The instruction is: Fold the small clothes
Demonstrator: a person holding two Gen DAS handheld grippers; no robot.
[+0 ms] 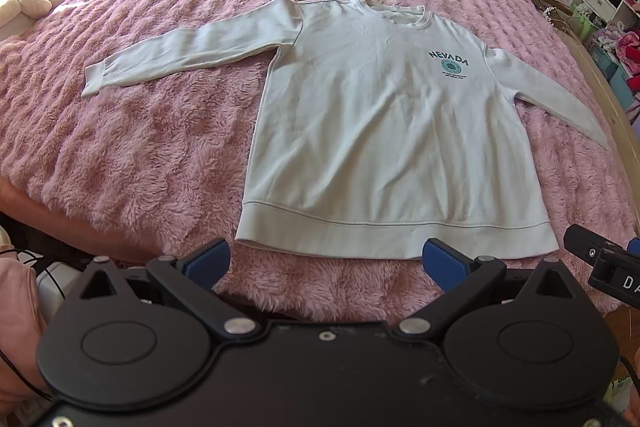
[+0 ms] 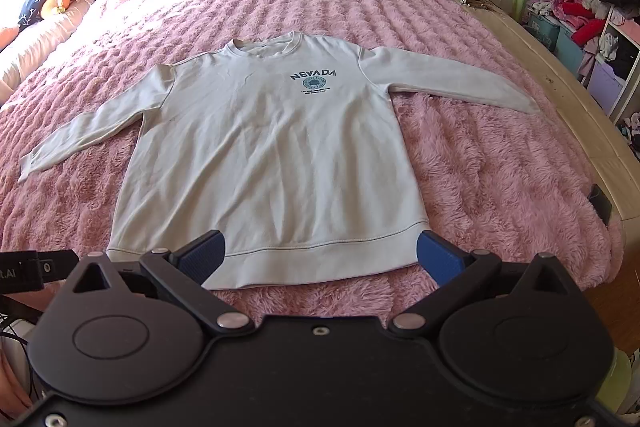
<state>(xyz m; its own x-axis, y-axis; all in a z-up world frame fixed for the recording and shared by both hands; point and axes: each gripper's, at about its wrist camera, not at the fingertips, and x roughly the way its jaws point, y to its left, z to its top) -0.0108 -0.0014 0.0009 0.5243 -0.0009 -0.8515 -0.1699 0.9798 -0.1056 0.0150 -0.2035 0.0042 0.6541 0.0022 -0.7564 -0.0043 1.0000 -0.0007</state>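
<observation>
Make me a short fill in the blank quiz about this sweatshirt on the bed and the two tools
1. The pale long-sleeved sweatshirt lies flat on a fluffy ____ blanket.
2. The word printed on its chest is ____.
3. Both the left tool and the right tool have their jaws ____, holding nothing.
4. Both sleeves are spread ____ from the body.

Missing words: pink; NEVADA; open; outward

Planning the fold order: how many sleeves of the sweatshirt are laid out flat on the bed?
2. One sleeve stretches out to the left of the sweatshirt, the other sleeve to the right; both lie flat on the pink blanket, unfolded.
</observation>
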